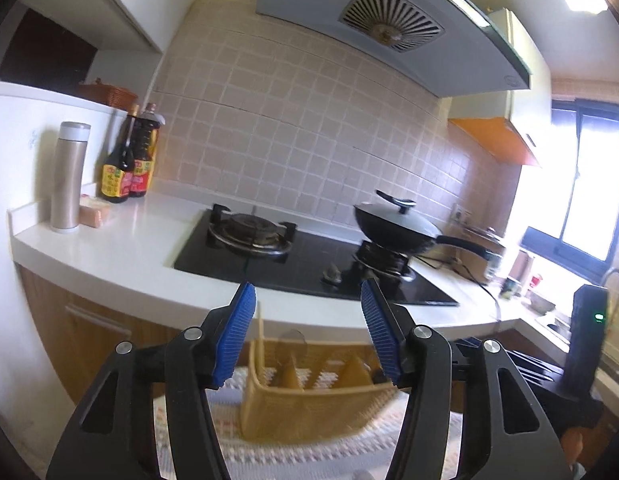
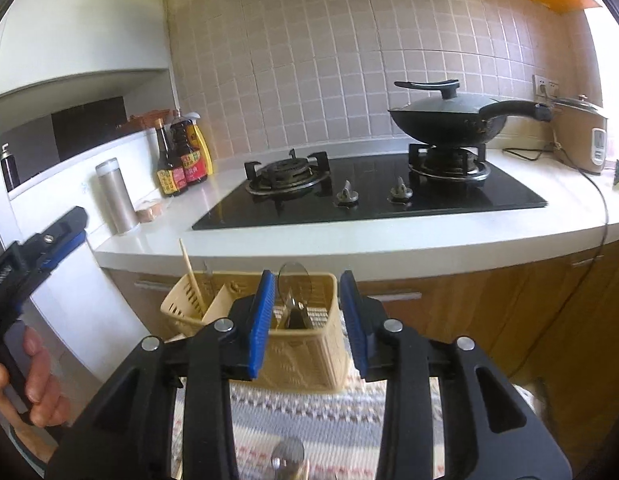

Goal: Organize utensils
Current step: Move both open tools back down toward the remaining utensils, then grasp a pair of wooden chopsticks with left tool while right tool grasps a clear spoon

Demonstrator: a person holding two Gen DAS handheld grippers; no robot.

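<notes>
A beige slotted utensil basket [image 2: 301, 356] stands on a striped cloth [image 2: 329, 420] in front of the counter. A wooden chopstick [image 2: 189, 272] leans in its left compartment. Metal utensils [image 2: 293, 314] and a round clear spoon head [image 2: 293, 280] stick up in its right compartment. My right gripper [image 2: 307, 280] hovers open just in front of the right compartment, and its pads touch nothing. A metal spoon [image 2: 287, 456] lies on the cloth below it. My left gripper [image 1: 307, 286] is open and empty above the basket [image 1: 309, 404], aimed at the stove.
A white counter [image 2: 349, 240] carries a black gas hob [image 2: 369, 196] with a lidded wok [image 2: 445, 120]. At the left stand sauce bottles [image 2: 181, 156] and a steel flask [image 2: 117, 196], and a rice cooker [image 2: 581, 136] stands at the right. A hand [image 2: 33, 376] holds the left tool.
</notes>
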